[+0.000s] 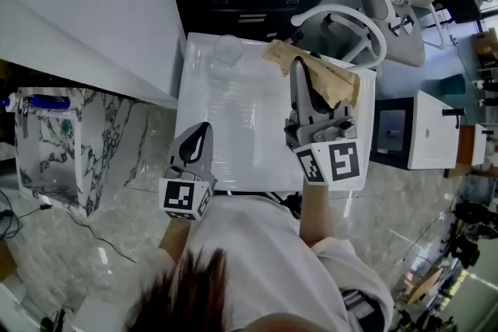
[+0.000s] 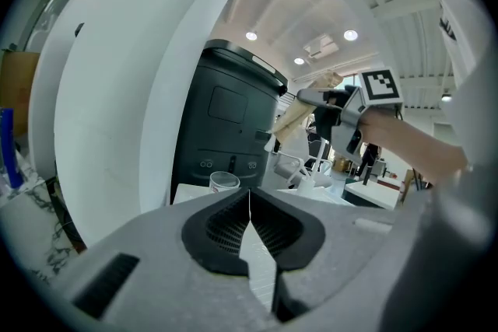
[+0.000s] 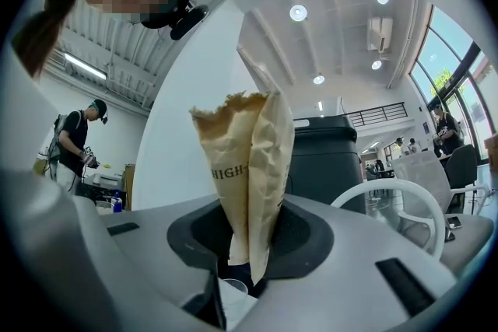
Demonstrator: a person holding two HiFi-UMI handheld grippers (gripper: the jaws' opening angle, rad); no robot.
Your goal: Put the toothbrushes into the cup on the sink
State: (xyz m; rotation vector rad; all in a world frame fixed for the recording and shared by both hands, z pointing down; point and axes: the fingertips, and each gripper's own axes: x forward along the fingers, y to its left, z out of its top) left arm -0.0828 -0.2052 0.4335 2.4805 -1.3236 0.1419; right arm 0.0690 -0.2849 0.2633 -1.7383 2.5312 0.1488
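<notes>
Pinching a brown paper packet near one end, the right tongs hover over the white counter. The left tongs are pressed together, empty. The clear cup stands far left. Carry the packet across steadily, line up above the rim, then lower.
</notes>
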